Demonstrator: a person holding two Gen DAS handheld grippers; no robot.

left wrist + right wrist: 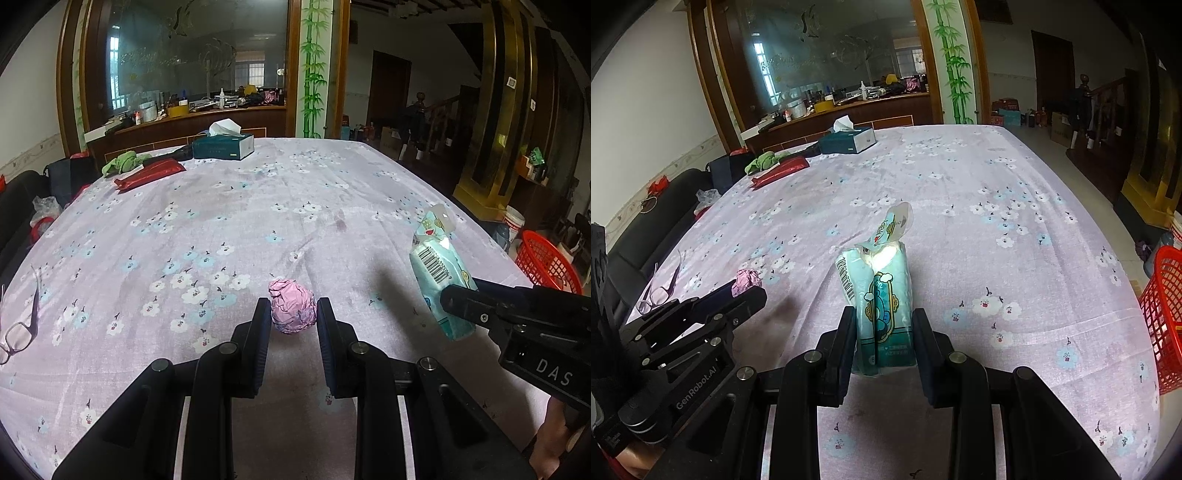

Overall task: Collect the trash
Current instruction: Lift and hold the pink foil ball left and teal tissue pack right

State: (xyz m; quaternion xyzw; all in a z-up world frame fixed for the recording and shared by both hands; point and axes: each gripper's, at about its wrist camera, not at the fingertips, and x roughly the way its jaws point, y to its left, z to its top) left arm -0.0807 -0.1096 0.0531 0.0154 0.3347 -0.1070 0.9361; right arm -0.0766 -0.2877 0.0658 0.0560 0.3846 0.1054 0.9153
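Observation:
A crumpled pink paper ball (293, 311) sits between the fingers of my left gripper (293, 315), which touch it on both sides, low over the lilac floral tablecloth (258, 214). The right wrist view shows that ball (748, 280) at the left gripper's tips (746, 291). My right gripper (884, 323) is shut on a teal tissue packet (886, 306) with a barcode and an open flap, held upright above the cloth. From the left wrist view the packet (439, 266) hangs at the right in the right gripper (461, 306).
A red mesh basket (1163, 321) stands off the table's right edge beside a white bucket (513, 223). Spectacles (18, 332) lie at the near left. A tissue box (223, 146), red pouch (149, 175) and green cloth (123, 162) are far left. A black sofa (646, 240) borders the left.

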